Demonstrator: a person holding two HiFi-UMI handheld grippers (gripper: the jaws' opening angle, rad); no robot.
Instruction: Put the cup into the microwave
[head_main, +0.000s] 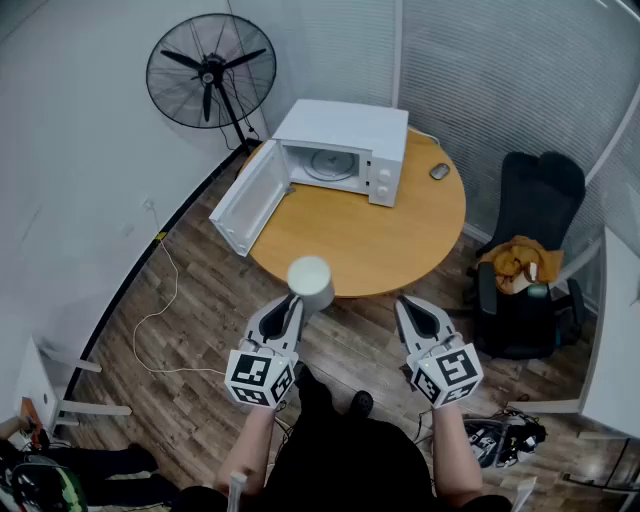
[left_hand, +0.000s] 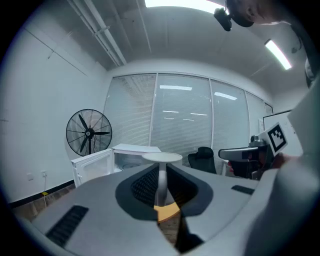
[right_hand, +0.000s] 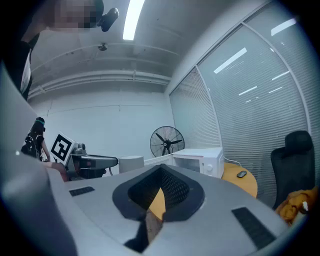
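Note:
A pale cup (head_main: 311, 283) hangs upright over the near edge of the round wooden table (head_main: 400, 240), with my left gripper (head_main: 293, 308) shut on its side. In the left gripper view the cup (left_hand: 161, 159) shows as a rim and a thin strip between the closed-in jaws. The white microwave (head_main: 345, 155) stands at the table's far side, its door (head_main: 248, 198) swung wide open to the left and the cavity showing a glass plate. My right gripper (head_main: 415, 318) is held level beside the left one, shut on nothing.
A dark computer mouse (head_main: 439, 171) lies on the table right of the microwave. A black standing fan (head_main: 210, 70) is behind it by the wall. A black office chair (head_main: 530, 250) with yellow cloth stands to the right. A white cable (head_main: 160, 300) trails over the floor.

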